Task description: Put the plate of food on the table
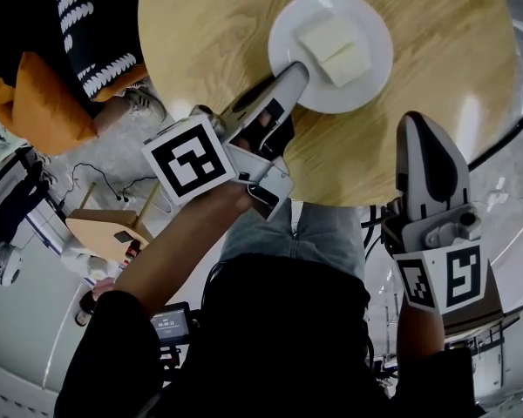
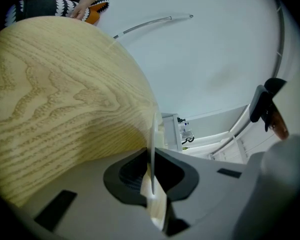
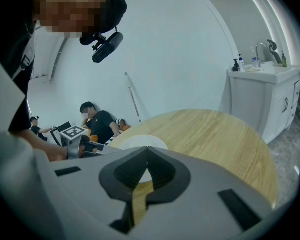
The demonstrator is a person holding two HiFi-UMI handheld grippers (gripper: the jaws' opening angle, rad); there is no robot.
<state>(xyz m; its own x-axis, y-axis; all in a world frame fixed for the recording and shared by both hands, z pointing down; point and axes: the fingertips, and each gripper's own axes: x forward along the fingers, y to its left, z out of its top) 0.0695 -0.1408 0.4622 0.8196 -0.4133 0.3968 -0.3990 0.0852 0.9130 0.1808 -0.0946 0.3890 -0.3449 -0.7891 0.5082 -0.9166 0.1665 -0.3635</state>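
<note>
A white plate with pale blocks of food rests on the round wooden table. My left gripper reaches over the table's near edge and is shut on the plate's near-left rim. In the left gripper view the rim stands edge-on as a thin white line pinched between the jaws. My right gripper hovers at the table's near right edge, shut and holding nothing. In the right gripper view its jaws meet, with the plate just beyond them.
A person sits on the floor to the left beside an orange cushion. A small wooden stool and cables lie on the floor near my left arm. A white cabinet with a sink stands to the right.
</note>
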